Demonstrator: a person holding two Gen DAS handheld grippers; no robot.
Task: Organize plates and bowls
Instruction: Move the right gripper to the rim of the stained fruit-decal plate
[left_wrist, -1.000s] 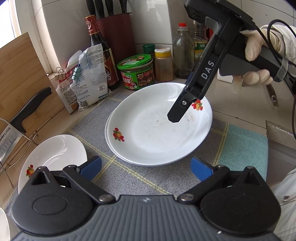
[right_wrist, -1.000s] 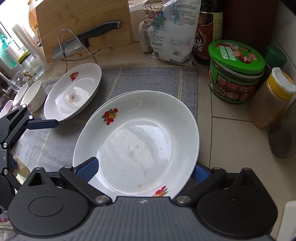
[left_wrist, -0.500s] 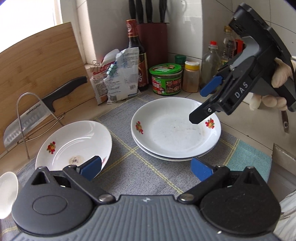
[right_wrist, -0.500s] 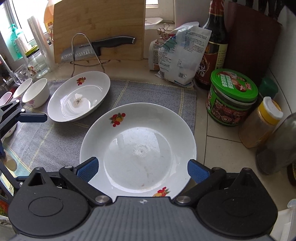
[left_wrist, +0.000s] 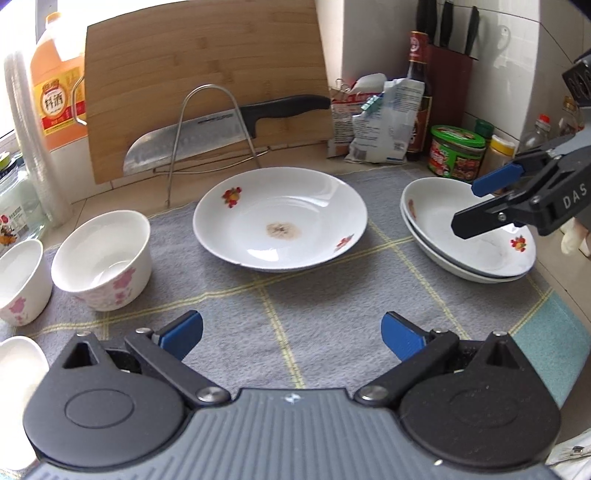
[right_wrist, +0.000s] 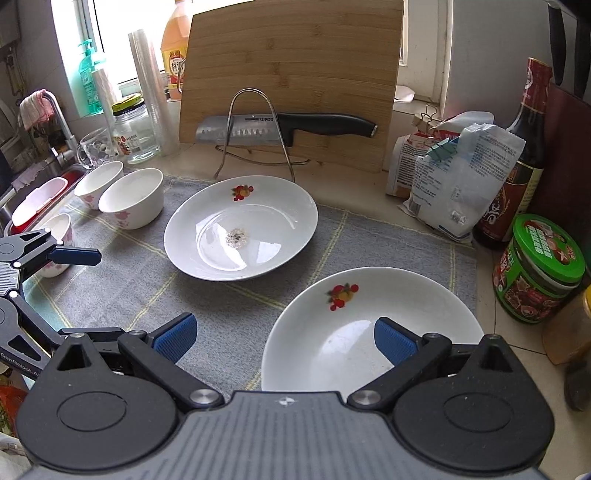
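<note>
A white plate with a brown stain (left_wrist: 280, 221) lies alone on the grey mat (left_wrist: 325, 314); it also shows in the right wrist view (right_wrist: 240, 229). Two stacked white plates (left_wrist: 469, 229) sit at the right, seen close in the right wrist view (right_wrist: 354, 325). Several white bowls with pink flowers (left_wrist: 103, 258) stand at the left, also in the right wrist view (right_wrist: 131, 197). My left gripper (left_wrist: 291, 336) is open and empty, above the mat, short of the stained plate. My right gripper (right_wrist: 284, 338) is open and empty, above the left rim of the stack; it shows in the left wrist view (left_wrist: 480, 201).
A bamboo cutting board (left_wrist: 207, 85) leans on the back wall, with a cleaver (left_wrist: 221, 129) on a wire rack. Bags (right_wrist: 458, 177), a sauce bottle (right_wrist: 517, 177), a green-lidded jar (right_wrist: 539, 269) and a knife block stand at the back right. A sink edge (right_wrist: 33, 199) lies far left.
Both grippers have drawn back and swung left from the stacked plates. The stained plate and the bowls have come into fuller view. Both stay open and empty.
</note>
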